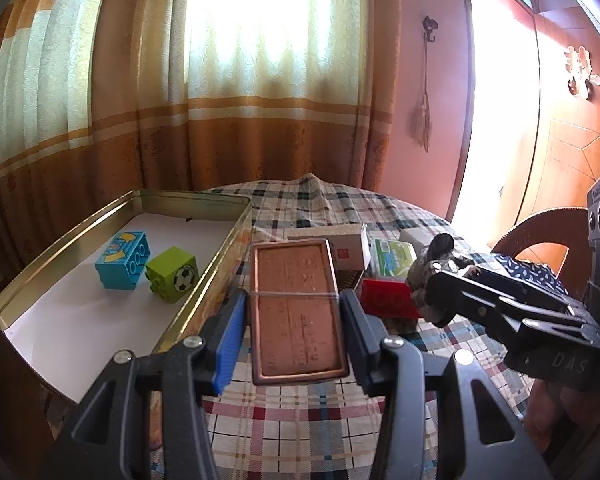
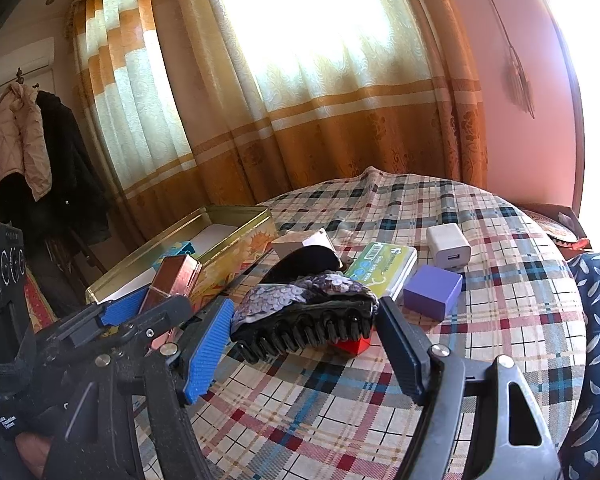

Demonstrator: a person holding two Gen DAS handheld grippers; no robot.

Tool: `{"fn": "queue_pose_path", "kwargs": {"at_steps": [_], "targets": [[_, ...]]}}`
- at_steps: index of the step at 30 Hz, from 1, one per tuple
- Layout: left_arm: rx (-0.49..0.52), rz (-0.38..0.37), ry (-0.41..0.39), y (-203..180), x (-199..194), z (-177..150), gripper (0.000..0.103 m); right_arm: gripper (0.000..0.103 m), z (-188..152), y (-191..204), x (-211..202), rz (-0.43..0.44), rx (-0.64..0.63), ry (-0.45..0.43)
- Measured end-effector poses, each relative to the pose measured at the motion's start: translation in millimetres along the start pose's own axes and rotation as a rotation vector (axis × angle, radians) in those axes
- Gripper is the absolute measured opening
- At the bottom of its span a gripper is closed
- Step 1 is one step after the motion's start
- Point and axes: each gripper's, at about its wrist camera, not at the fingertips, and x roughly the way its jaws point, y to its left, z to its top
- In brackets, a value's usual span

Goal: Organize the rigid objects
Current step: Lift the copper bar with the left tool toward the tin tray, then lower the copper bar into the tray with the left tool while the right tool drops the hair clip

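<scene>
In the left wrist view my left gripper (image 1: 294,320) is shut on a flat copper-brown tin (image 1: 296,308) with a rubber band round it, just right of the open gold tray (image 1: 204,300). A blue block (image 1: 122,260) and a green football block (image 1: 172,280) lie in the tray. In the right wrist view my right gripper (image 2: 304,336) is shut on a black hair claw (image 2: 300,328) with a sequined top, held over a red block (image 2: 352,346). The left gripper (image 2: 152,300) with the copper tin (image 2: 176,278) shows at the left, beside the tray (image 2: 236,256).
On the checked tablecloth (image 2: 340,408) lie a green-and-white case (image 2: 384,268), a white charger (image 2: 448,246), a purple block (image 2: 432,290) and a small white box (image 2: 296,244). A wooden chair back (image 1: 540,228) stands at the right. Blue patterned clothing (image 2: 596,320) is at the table's right edge.
</scene>
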Motion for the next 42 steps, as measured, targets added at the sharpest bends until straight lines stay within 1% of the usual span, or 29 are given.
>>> {"fn": "queue_pose_path", "kwargs": {"at_steps": [19,34,42], "targets": [[-0.002,0.01,-0.084,2.9,-15.7,-1.4,0.046,0.074,-4.2,13.5,-8.4,-0.005,-0.07,-0.042],[-0.007,0.012,-0.097,5.0,-17.7,-1.7,0.046,0.074,-4.5,18.9,-10.7,-0.005,-0.095,-0.058],[-0.033,0.022,-0.091,13.1,-18.3,2.6,0.046,0.074,0.4,12.9,-10.5,-0.003,-0.055,-0.054]]}}
